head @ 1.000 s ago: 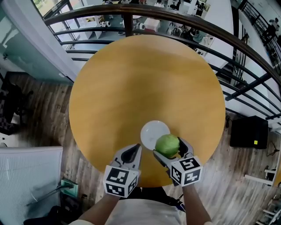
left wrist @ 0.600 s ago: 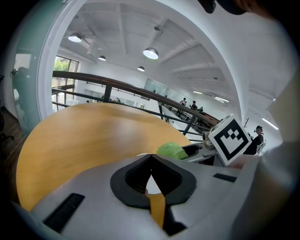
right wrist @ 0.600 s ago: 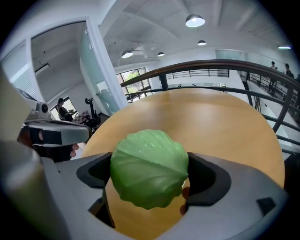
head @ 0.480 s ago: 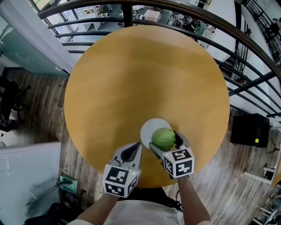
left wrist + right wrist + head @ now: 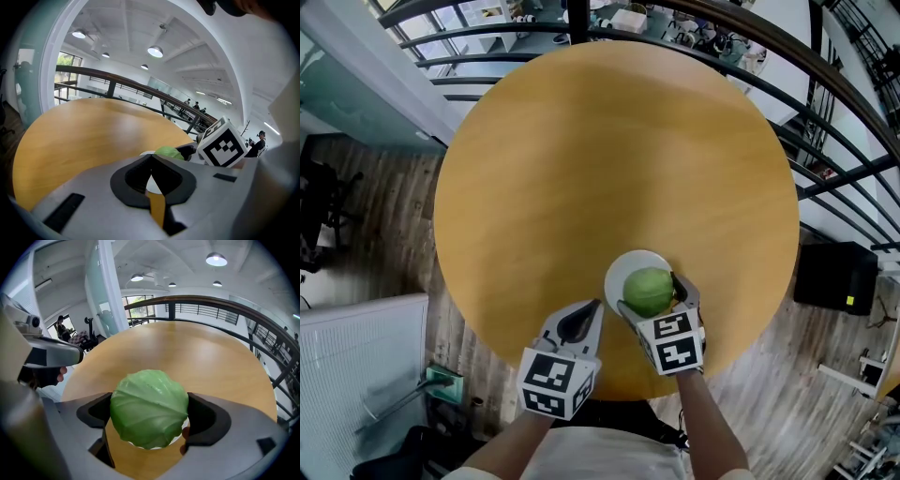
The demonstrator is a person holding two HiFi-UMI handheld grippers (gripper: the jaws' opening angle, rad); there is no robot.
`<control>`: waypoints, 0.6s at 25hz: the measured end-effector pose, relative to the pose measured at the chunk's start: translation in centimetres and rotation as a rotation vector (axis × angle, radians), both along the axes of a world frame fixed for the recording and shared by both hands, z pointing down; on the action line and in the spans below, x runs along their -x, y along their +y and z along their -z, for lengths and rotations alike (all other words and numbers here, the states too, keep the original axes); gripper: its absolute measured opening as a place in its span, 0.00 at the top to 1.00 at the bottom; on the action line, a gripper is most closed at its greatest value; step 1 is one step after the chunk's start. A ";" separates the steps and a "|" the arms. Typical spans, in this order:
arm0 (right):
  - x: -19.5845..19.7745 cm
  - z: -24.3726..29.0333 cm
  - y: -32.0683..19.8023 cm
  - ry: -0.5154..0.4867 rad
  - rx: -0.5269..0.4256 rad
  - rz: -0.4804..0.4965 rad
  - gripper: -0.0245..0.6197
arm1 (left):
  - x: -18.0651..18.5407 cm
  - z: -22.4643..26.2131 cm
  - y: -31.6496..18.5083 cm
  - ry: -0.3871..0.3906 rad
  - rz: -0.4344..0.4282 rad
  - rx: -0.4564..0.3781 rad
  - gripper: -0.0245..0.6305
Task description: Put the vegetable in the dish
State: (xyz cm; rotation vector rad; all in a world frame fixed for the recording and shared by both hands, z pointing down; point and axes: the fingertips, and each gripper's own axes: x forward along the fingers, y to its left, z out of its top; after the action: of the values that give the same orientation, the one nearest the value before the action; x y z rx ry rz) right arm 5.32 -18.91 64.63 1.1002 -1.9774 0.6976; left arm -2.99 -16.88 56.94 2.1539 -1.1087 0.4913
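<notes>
A round green cabbage (image 5: 649,291) is clamped between the jaws of my right gripper (image 5: 652,295), which is shut on it. It hangs over the small white dish (image 5: 622,270) near the table's front edge. In the right gripper view the cabbage (image 5: 149,408) fills the gap between the jaws, and only a sliver of the dish (image 5: 183,424) shows beneath it. My left gripper (image 5: 592,307) is shut with nothing in it, just left of the dish. From the left gripper view, the cabbage (image 5: 165,152) and a sliver of dish (image 5: 146,153) peek over the closed jaws.
The round wooden table (image 5: 581,159) spreads out beyond the dish. A dark metal railing (image 5: 825,122) curves round its far and right sides. A black box (image 5: 830,277) sits on the floor at right, and a white unit (image 5: 356,366) at lower left.
My right gripper has carried the cabbage leftward and slightly forward, from beside the dish's right rim to over the dish. The left gripper has stayed where it was.
</notes>
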 end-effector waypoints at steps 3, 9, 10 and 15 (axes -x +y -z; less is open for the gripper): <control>0.3 -0.7 -0.1 0.028 0.010 0.025 0.22 | 0.3 -0.4 -0.2 0.001 0.002 0.009 0.93; 0.6 -1.7 -0.5 0.073 0.025 0.059 0.22 | 0.6 -1.1 -0.4 0.005 0.008 0.027 0.93; 0.5 -1.9 -0.5 0.078 0.029 0.065 0.22 | 0.6 -1.1 -0.4 0.006 0.009 0.030 0.93; 0.6 -2.7 -0.6 0.101 0.054 0.095 0.22 | 0.8 -1.5 -0.7 0.005 0.014 0.036 0.93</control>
State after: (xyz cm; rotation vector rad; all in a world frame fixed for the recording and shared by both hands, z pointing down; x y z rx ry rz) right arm 4.73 -19.49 67.34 0.9837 -1.9011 0.6295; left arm -3.77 -17.55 58.44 2.1139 -1.1038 0.4954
